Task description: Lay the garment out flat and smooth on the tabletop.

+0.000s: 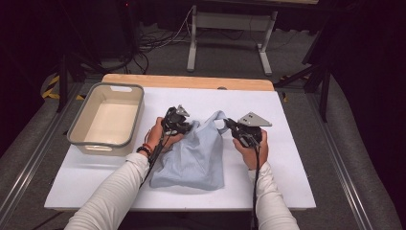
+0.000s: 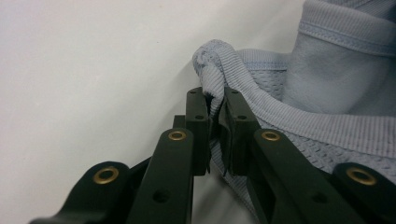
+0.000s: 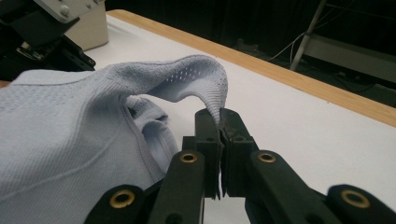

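A pale blue, ribbed and mesh-knit sleeveless garment [image 1: 194, 155] is shown lying at the centre of the high view on the white table top [image 1: 287, 167], its lower part spread flat and its upper edge lifted at two points. The left gripper [image 1: 184, 125], just left of centre, is pressed together on a bunched fold of the ribbed hem [image 2: 217, 70], which is seen pinched between its black jaws in the left gripper view. The right gripper [image 1: 230, 125], just right of centre, is likewise clamped on a raised strap of the garment [image 3: 205, 79], visible at the centre of the right gripper view. The two holds are judged to be taken at opposite edges so that the cloth can be raised and spread evenly. A grey-rimmed, cream plastic tub [image 1: 106, 120] is set at the left of the high view, apart from the garment, presumably as a receptacle.
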A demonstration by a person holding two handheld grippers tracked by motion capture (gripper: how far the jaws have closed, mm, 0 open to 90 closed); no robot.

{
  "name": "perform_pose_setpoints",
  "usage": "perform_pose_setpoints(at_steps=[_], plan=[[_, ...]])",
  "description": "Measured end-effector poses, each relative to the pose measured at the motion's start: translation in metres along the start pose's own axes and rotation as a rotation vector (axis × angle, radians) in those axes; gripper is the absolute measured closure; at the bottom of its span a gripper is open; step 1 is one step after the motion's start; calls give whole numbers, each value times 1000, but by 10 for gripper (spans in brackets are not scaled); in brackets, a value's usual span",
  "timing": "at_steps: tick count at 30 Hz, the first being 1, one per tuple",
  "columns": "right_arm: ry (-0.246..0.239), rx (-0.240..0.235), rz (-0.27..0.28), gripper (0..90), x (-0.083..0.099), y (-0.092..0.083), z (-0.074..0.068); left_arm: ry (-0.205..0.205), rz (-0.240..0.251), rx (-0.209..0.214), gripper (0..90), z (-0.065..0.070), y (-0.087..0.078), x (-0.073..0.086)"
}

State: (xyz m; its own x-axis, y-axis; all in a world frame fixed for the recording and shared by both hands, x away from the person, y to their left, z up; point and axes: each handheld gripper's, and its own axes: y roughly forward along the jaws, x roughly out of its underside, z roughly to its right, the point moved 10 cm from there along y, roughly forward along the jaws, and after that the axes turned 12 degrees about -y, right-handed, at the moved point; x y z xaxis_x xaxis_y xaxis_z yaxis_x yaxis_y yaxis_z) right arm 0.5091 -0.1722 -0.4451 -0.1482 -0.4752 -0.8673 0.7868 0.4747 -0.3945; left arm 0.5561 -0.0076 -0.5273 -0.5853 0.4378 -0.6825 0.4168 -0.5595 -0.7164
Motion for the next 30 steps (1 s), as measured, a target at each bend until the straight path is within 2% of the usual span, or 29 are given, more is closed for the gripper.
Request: perform_pose_setpoints(at_steps=[1,2,3,5,6,7,9,10,11,12,13,14,15,16,21,26,29,30], plan=[[0,0,0,877,0,0,0,2,3,-11,830,0,0,-1],[-3,1,-1,877,0,-1,-1,20,9,-37,832,-1,-2,-3],[-26,12,-1,877,-1,-3,-1,16,17,-33,836,-1,-2,-3],[-6,7,2,878,1,-2,-2,4,14,-42,837,-3,-2,-3],[-19,23,-8,878,0,-2,0,11,14,-48,837,-3,-3,-4],[-25,31,-5,878,-2,-3,3,38,34,-70,838,-3,-8,-9],[-11,18,5,878,-6,-4,5,29,47,-60,839,-2,-10,-11],[-21,17,-2,878,-6,-3,5,29,55,-51,839,0,-11,-12],[-33,16,-12,878,-5,-2,3,42,70,-66,840,0,-13,-13],[-43,16,-16,878,-5,-2,2,41,100,-65,841,1,-15,-16],[-46,16,-16,878,-4,-2,1,41,100,-65,842,1,-15,-16],[-52,16,-16,878,-4,-3,1,35,130,-79,842,3,-19,-18],[-52,16,-16,878,-4,-3,1,35,130,-79,844,3,-19,-18],[-47,20,-15,878,-2,-5,2,26,153,-67,845,7,-25,-20],[-45,19,-10,878,-3,-8,3,59,185,-89,846,12,-36,-26],[-50,21,-4,878,-7,-9,2,71,213,-100,846,14,-45,-31],[-54,21,0,878,-12,-9,2,65,237,-102,846,12,-52,-34],[-59,25,7,878,-16,-10,3,50,257,-92,846,11,-59,-36]])
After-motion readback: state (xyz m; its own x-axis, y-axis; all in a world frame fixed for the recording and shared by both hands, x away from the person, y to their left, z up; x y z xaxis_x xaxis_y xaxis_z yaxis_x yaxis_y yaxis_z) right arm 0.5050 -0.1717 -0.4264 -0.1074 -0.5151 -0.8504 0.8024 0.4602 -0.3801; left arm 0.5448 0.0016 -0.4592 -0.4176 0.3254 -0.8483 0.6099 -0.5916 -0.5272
